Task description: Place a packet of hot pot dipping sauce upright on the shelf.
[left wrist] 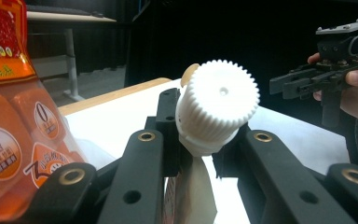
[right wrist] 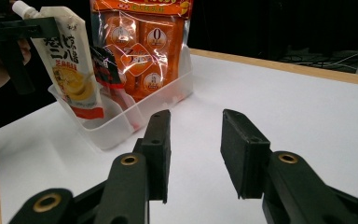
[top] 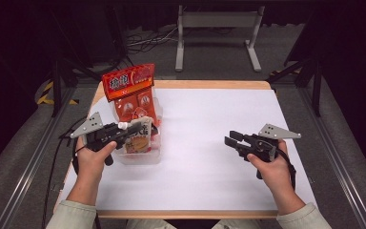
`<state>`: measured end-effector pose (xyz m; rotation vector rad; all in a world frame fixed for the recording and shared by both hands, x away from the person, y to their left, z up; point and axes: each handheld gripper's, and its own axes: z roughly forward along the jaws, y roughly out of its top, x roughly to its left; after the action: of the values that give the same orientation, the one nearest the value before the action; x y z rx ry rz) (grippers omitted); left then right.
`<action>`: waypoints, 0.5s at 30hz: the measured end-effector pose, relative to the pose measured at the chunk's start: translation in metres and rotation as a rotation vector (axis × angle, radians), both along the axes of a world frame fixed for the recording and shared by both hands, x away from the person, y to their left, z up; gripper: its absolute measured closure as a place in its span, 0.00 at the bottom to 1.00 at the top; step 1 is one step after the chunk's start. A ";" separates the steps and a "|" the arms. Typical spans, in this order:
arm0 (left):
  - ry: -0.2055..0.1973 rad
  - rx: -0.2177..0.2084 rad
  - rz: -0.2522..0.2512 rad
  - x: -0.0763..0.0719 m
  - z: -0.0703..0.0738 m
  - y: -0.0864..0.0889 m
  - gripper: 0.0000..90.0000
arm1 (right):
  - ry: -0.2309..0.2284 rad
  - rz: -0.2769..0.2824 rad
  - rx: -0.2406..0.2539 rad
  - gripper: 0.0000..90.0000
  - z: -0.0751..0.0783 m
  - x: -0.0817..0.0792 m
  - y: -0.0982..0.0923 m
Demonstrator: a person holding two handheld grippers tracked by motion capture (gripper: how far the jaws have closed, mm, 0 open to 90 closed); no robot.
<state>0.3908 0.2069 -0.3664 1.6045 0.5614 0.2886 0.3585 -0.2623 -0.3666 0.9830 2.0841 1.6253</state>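
Lowering spout pouch point(top: 139, 136) into clear bin point(top: 140, 158)

left gripper point(left wrist: 205, 140) clamped at pouch's neck; pouch bottom inside bin beside orange snack bag point(top: 132, 90), release pending; right gripper point(right wrist: 193, 140) part-open, empty.

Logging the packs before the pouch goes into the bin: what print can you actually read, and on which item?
"0": in a round badge on the orange snack bag, inside the clear bin.
"3": on a diamond badge lower on that bag.
Large white characters on the bag's red header: too blurred to read.
Dark characters down the spouted pouch held by the left gripper: not legible.
Right gripper: no markings.
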 end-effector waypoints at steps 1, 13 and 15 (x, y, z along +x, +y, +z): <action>0.005 0.000 0.000 0.000 -0.002 -0.001 0.84 | 0.002 0.000 -0.002 0.70 0.000 0.000 0.000; 0.029 0.017 0.000 -0.003 -0.015 -0.003 0.84 | -0.001 -0.002 0.011 0.70 0.000 0.001 0.001; 0.027 0.020 0.003 -0.003 -0.017 -0.003 0.84 | -0.001 -0.003 0.012 0.70 -0.001 0.001 0.000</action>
<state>0.3876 0.2041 -0.3831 1.6294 0.5836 0.2760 0.3595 -0.2620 -0.3673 0.9892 2.0736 1.6382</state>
